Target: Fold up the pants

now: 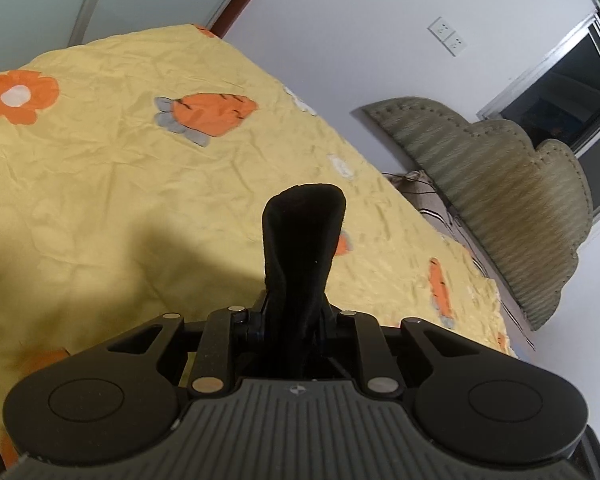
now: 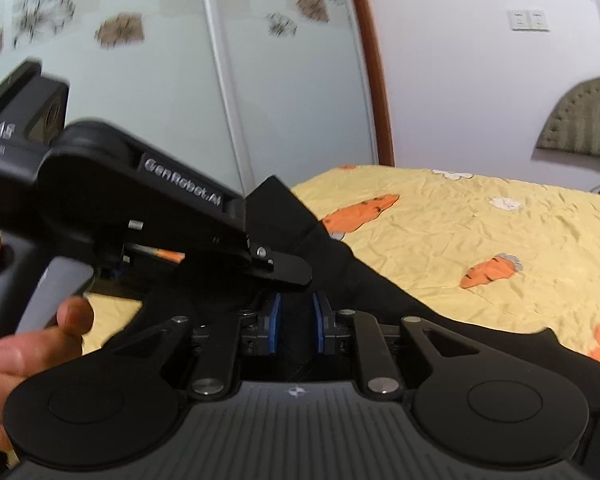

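Gripping a bunched fold of the black pants (image 1: pixel 302 240), the left tongs (image 1: pixel 296 312) are pressed together on the cloth, which stands up as a dark roll toward 12 o'clock from the fingers. The right tongs (image 2: pixel 296 324) also pinch black fabric between blue pads (image 2: pixel 275 322); the gap between the pads is filled with cloth.

Location: the pants (image 2: pixel 400 300) are held up over the bed (image 1: pixel 100 168), which carries a yellow carrot-print sheet. In the right view the garment trails from the tongs toward 3 o'clock and lies against the sheet. The left tongs (image 2: pixel 284 268) sit at 10 o'clock in that view, touching or very near the same cloth, with the person's hand (image 2: pixel 32 320) on the handle.

Risks, as judged:
- Both grips hold bunched material, so layers could slip out unevenly and skew the fold.
- The two tools are close together; a collision or a tangled edge is possible.
- The garment's full layout is hidden, so alignment cannot be confirmed.
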`<state>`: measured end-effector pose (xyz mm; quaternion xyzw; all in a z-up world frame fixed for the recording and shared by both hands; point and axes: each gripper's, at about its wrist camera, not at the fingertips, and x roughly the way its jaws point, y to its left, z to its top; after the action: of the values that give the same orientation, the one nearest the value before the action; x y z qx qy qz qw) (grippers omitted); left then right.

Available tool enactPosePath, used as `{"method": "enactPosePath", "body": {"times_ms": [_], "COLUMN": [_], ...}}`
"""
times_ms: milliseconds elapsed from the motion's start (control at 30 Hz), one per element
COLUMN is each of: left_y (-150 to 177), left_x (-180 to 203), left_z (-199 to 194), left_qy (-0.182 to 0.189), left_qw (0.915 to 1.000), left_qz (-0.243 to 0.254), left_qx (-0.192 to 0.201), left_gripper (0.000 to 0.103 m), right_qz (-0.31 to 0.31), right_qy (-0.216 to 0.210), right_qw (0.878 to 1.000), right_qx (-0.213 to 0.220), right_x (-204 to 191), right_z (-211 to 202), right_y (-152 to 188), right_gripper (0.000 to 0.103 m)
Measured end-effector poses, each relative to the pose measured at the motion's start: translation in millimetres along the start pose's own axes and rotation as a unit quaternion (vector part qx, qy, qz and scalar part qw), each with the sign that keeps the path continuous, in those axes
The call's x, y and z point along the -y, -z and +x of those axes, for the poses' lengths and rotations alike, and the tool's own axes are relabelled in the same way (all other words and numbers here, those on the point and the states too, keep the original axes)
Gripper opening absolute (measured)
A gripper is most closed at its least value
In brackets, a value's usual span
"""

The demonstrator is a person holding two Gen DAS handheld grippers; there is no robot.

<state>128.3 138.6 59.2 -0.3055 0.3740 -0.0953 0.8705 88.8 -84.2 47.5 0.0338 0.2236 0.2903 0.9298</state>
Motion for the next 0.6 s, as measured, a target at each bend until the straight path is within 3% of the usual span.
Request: {"method": "enactPosePath", "body": {"times_ms": [333, 600], "left_y": [55, 106], "left_x": [106, 190], "left_z": [-9, 26], "left_qy": [-0.001, 0.016], "left_qw": [0.9978, 0.9925], "left_qz": [0.063, 0.12], "left_qx": [0.018, -0.011], "left_gripper": [0.022, 0.025], "right_qz": [0.089, 0.158], "right_qy": [0.0, 0.05], "right_qw": [0.994, 0.982], "right_qx": [0.056, 0.092], "right_x": [62, 123], "right_z": [-88, -152], "right_y": [4, 25], "right_gripper": [0.016, 0.016]}}
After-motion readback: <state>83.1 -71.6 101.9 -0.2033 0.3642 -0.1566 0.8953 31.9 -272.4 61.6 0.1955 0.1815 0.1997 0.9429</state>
